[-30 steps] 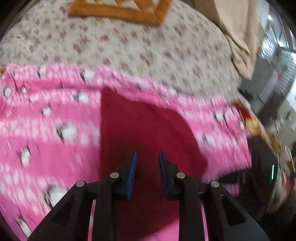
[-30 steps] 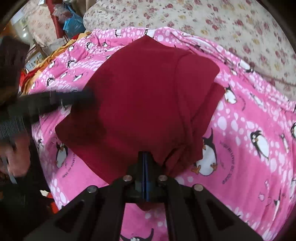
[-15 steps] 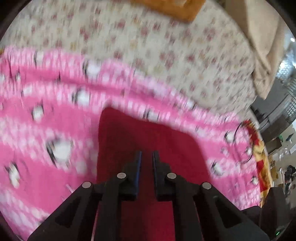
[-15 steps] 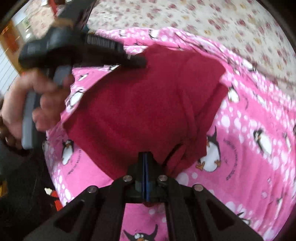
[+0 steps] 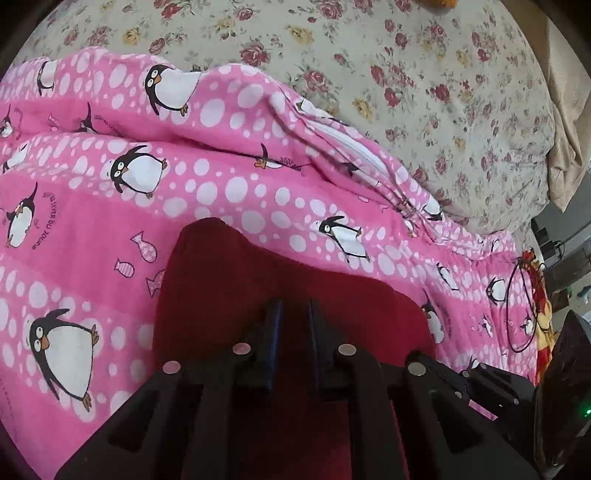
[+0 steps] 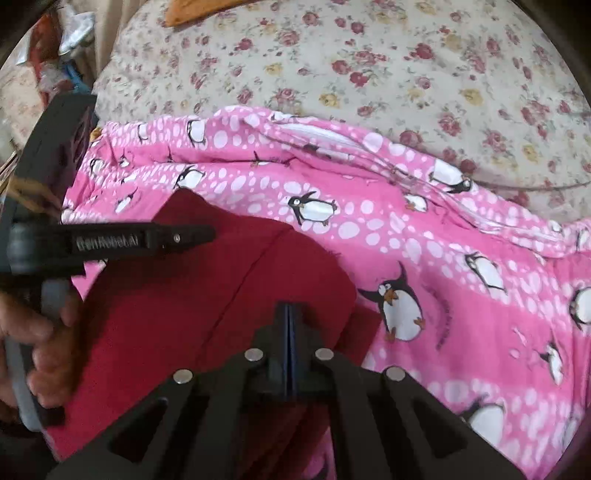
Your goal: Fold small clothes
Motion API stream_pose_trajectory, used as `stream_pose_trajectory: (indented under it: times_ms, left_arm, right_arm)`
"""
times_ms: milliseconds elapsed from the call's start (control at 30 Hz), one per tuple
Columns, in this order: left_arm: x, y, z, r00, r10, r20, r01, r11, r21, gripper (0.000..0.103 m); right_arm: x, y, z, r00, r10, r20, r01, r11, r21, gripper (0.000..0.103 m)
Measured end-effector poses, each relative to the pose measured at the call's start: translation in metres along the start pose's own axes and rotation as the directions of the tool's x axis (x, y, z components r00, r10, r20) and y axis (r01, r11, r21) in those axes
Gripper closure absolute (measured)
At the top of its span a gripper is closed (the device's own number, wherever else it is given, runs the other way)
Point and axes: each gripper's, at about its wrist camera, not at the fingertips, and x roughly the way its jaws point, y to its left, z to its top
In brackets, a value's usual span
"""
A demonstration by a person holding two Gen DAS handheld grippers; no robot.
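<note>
Right claw point(image 6: 290, 314) pressed tight together, no gap between the pads, angled down over the near edge of a dark red garment point(image 6: 177, 302); red folds bunched just beneath the claw body, though whether any cloth sits between the pads cannot be told. Left claw point(image 5: 293, 314) drawn nearly closed, only a narrow slit left with red showing through it, pointed down at the same garment; again no telling whether fabric is actually pinched. Seen side-on from the right wrist, tip hanging over the garment's far left corner, with a hand point(image 6: 40, 354) wrapped around the grey handle at the left edge of the picture. Garment lying on a pink blanket point(image 5: 221, 192) printed with penguins, white dots and small fish, one flap doubled over so that a straight fold line runs diagonally across the red cloth. Blanket rumpled into ridges along its far side, spread over a bed with a cream floral sheet point(image 5: 406, 74). At the right of the left-wrist view, a beige cloth point(image 5: 565, 147) hanging off the edge of the bed. At the top of the right-wrist view, a strip of orange fabric point(image 6: 199, 11) on the sheet.
</note>
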Motion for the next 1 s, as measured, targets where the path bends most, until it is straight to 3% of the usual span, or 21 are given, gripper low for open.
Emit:
stream_pose_trajectory:
  times_ms: [100,200,300,400,500,600,667,833,1000]
  left_arm:
    - [-0.002,-0.005,-0.003,1.000,0.022,0.011,-0.022,0.999,0.024,0.103]
    - [-0.016,-0.009,-0.004,0.998,-0.007,0.063,0.004,0.999,0.041,0.103]
    - [-0.051,-0.021,-0.009,0.985,-0.053,0.163,0.036,0.994,0.103,0.103]
    - [-0.081,-0.038,-0.025,0.974,-0.098,0.203,0.062,0.982,0.177,0.103]
    - [-0.092,-0.035,-0.050,0.981,-0.079,0.175,0.050,0.985,0.165,0.103]
    - [-0.069,-0.028,-0.079,0.997,-0.062,0.041,0.054,0.985,0.162,0.103]
    - [-0.069,-0.028,-0.091,0.992,-0.065,0.104,0.042,0.977,0.209,0.103]
    - [-0.068,-0.021,-0.089,0.986,-0.108,0.127,0.087,0.982,0.165,0.103]
    - [-0.068,-0.020,-0.087,0.987,-0.102,0.121,0.085,0.986,0.141,0.103]
  right_arm:
    - [0.002,-0.002,-0.002,1.000,0.007,0.006,-0.007,1.000,0.000,0.103]
    - [-0.001,-0.005,-0.004,0.999,0.019,0.040,-0.020,1.000,0.024,0.103]
    - [-0.026,0.000,0.001,0.996,0.023,0.083,-0.028,0.997,0.065,0.103]
    - [-0.065,0.017,0.000,0.989,0.009,0.150,-0.019,0.998,0.066,0.103]
    - [-0.080,0.040,-0.013,0.989,0.003,0.150,-0.007,1.000,0.027,0.103]
    - [-0.049,0.048,-0.034,0.998,-0.055,0.027,0.056,0.998,-0.008,0.102]
    - [-0.049,0.053,-0.039,0.995,-0.088,0.051,0.089,0.996,-0.022,0.103]
    - [-0.053,0.063,-0.044,0.986,-0.152,0.071,0.155,0.987,-0.031,0.102]
    - [-0.051,0.067,-0.042,0.981,-0.183,0.071,0.186,0.981,-0.044,0.101]
